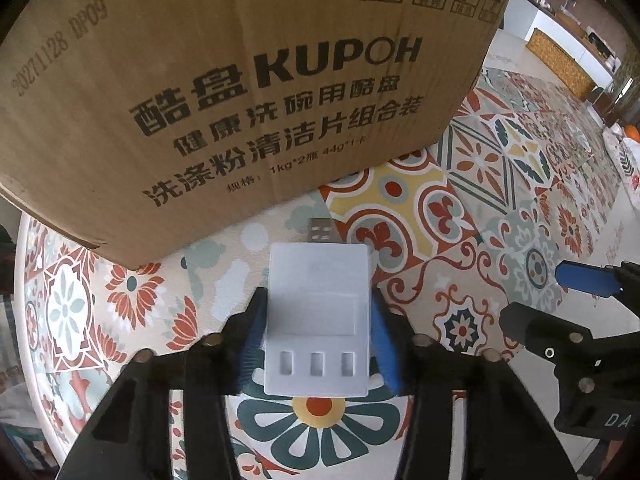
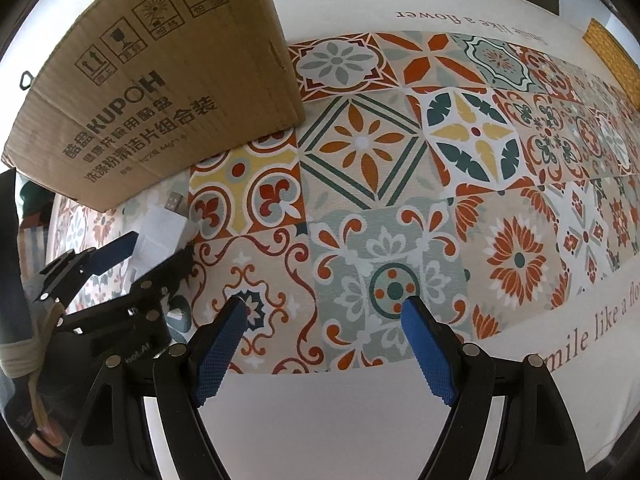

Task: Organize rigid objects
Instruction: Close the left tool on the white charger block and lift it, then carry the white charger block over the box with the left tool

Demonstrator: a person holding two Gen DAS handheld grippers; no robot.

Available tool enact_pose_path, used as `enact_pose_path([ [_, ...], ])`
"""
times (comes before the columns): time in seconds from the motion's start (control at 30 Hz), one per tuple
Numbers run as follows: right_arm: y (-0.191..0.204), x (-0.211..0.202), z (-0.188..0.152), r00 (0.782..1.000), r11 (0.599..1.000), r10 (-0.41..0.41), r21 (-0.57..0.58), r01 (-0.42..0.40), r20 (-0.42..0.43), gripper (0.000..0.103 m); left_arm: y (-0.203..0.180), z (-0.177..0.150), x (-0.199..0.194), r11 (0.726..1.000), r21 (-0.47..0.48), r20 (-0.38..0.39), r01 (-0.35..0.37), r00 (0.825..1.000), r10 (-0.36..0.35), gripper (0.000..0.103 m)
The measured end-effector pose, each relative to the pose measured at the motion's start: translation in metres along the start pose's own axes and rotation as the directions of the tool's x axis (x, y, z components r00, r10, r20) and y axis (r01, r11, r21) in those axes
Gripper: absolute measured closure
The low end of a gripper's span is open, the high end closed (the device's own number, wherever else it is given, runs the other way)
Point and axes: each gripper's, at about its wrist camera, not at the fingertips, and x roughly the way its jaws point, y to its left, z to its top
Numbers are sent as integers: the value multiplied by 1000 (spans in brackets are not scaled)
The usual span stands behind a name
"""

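Note:
My left gripper is shut on a white plastic USB hub with three ports facing me and a metal USB plug at its far end. It holds the hub just in front of a brown cardboard box printed KUPOH. In the right wrist view the box stands at the upper left, with the hub and my left gripper below it. My right gripper is open and empty over the patterned tablecloth, to the right of the left gripper.
The table carries a tiled floral cloth with a white border that reads "Smile like a flower". A woven yellow basket stands at the far right. The right gripper's fingertip shows at the right edge of the left wrist view.

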Motion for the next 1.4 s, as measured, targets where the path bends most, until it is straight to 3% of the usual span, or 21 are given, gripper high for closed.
enact_pose_path([
  [0.37,9,-6,-3,1000,1000,3,-18,-3,20,24,4,-12,-31,1000,-29,44,5,999,-4,56],
  [0.83,19,-62,-7,991,997,36,-71,-28,126,24,16,-15,-88,994,-106,130,-6,991,20,56],
  [1.4,49,-134,-5,952,986,78,-162,-31,296,24,31,-12,-171,984,-180,283,-8,957,60,56],
])
